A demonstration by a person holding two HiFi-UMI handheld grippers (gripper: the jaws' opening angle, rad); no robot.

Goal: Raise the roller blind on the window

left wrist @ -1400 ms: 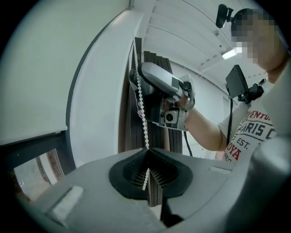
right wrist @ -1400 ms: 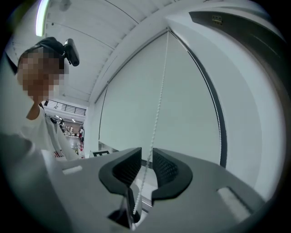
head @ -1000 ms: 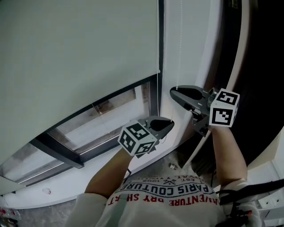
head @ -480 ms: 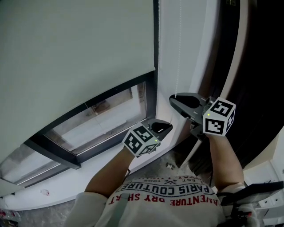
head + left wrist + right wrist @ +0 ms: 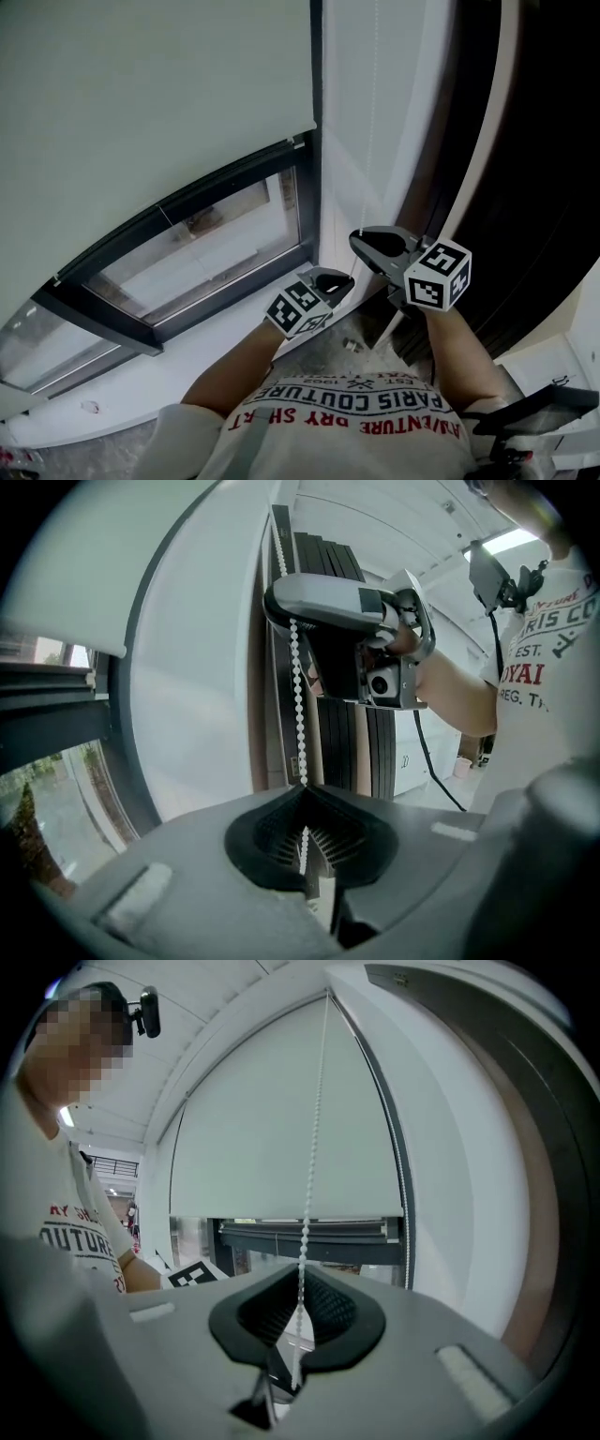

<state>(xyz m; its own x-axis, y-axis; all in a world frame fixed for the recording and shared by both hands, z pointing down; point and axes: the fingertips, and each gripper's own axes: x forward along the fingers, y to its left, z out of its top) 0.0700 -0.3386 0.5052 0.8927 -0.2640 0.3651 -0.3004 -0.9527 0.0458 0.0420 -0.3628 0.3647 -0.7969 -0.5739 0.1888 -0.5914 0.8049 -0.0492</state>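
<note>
The pale roller blind (image 5: 141, 103) covers the upper window, its bottom bar (image 5: 281, 1218) above a strip of bare glass. A white bead chain (image 5: 372, 122) hangs beside the frame. My right gripper (image 5: 361, 241) is shut on the bead chain (image 5: 309, 1166), which runs up from its closed jaws. Just below it, my left gripper (image 5: 343, 279) is shut on the same chain (image 5: 298, 696), lower down. In the left gripper view the right gripper (image 5: 281, 600) sits above, with the chain dropping from it into my left jaws (image 5: 305, 797).
A dark window frame (image 5: 187, 281) and white sill (image 5: 159, 370) lie below the blind. A dark panel (image 5: 525, 187) stands at the right. Small debris (image 5: 352, 345) lies on the floor near the person's shirt (image 5: 347, 403).
Both grippers have moved down together along the chain. The blind's bottom edge has risen, showing more glass.
</note>
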